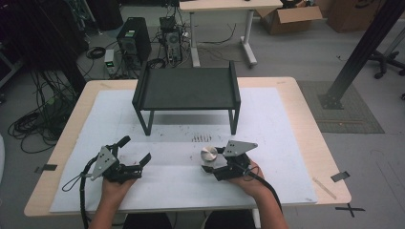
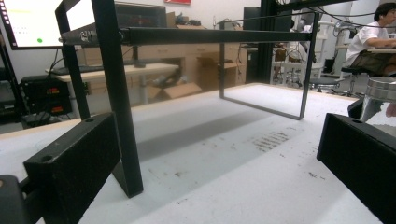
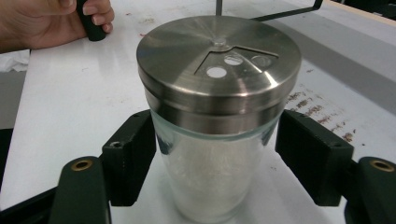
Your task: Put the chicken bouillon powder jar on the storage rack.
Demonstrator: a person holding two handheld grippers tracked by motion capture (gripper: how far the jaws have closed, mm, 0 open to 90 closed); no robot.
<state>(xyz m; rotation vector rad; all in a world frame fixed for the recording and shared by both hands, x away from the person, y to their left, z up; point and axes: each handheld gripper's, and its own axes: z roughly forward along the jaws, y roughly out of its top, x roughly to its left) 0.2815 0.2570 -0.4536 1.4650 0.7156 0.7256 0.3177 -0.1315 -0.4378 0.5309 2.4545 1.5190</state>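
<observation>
So the right gripper (image 3: 217, 154) is sitting around a clear glass shaker jar with a brushed steel lid (image 3: 218, 112), upright on the white table mat (image 1: 286, 143), in front of the black metal shelf stand (image 1: 186, 88) and a bit right of centre. The jaws are flanking the glass body just under the lid rim. The left pad looks like it's touching the glass, but there's a sliver of gap on the right, so I'm calling it spread and not clamping yet.

The left gripper (image 1: 136, 150) is hanging wide apart over the mat with nothing between its jaws, well off to the left of the jar, pointing toward the stand's leg.

Handling guess: smooth glass walls tapering toward the base, so it's probably going to be slippery and want to slide downward if squeezed low. It looks stiff and breakable, with what seems to be fine white stuff inside, so moderately weighty. I'd be gripping high, right under the steel lid where the lip gives a stop. The lid has a wedge-shaped cutout with small holes, so tipping it could spill.
</observation>
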